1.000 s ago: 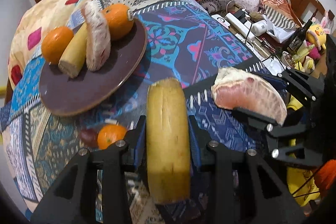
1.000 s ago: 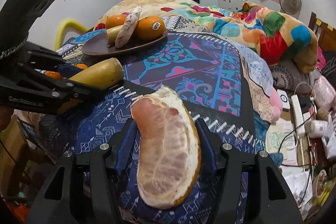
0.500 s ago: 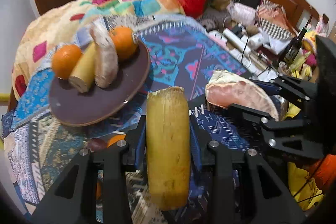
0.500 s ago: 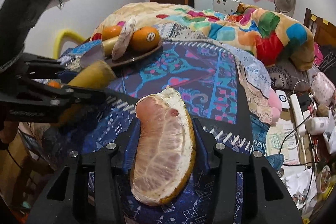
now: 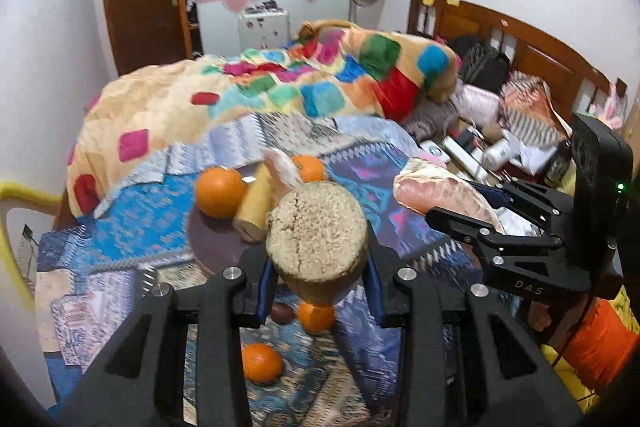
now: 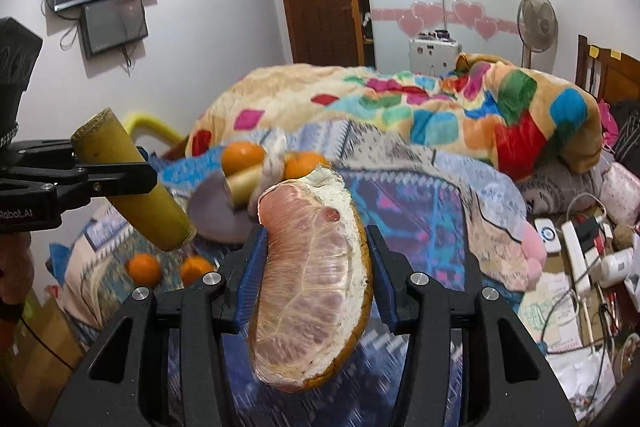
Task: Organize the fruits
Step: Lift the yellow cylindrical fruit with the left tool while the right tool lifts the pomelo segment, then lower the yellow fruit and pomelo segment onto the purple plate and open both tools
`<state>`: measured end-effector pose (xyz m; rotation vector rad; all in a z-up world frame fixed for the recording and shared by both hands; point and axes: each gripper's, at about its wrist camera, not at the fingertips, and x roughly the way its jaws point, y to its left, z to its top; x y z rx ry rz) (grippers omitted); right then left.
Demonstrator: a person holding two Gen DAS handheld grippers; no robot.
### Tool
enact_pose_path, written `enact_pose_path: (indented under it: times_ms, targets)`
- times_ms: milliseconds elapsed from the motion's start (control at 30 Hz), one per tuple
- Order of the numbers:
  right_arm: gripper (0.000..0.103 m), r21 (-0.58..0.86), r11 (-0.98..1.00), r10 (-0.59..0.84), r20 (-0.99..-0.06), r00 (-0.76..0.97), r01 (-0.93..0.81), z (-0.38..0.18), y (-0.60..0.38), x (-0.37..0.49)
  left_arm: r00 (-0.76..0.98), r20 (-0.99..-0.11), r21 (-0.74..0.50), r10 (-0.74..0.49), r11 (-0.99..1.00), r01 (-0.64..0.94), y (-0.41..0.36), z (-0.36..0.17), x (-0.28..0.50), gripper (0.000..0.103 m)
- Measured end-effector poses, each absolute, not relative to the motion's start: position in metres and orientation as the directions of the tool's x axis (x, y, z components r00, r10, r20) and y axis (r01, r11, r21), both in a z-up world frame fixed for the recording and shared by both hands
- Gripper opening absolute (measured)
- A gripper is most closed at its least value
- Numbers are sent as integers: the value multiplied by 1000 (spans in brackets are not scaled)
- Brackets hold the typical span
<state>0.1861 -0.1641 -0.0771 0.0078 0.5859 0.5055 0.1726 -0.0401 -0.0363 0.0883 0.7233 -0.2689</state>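
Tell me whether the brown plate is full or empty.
Partly full: the brown plate holds two oranges, a yellow stalk piece and a pomelo wedge; its near part is bare.

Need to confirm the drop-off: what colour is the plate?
Dark purplish brown plate, clearest in the left wrist view.

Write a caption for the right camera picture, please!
Right hand-held gripper clamps a pomelo wedge above the patterned bedspread.
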Motion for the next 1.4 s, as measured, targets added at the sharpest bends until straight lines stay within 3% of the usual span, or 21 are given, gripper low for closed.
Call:
enact_pose_path:
  times_ms: [367, 800, 1400]
  targets:
    - [45, 162, 866, 485, -507, 713, -473, -68, -134, 218, 694, -701, -32, -165, 979, 200, 7, -51, 210, 37]
    - [45, 98, 869, 449, -565, 692, -484, -84, -85, 262, 604, -778, -64, -171, 979, 194, 26, -96, 267, 37]
    - [45, 148, 858, 458, -651, 605, -491, -105, -74, 287, 613, -775, -35, -154, 979, 202, 16, -103, 311, 37]
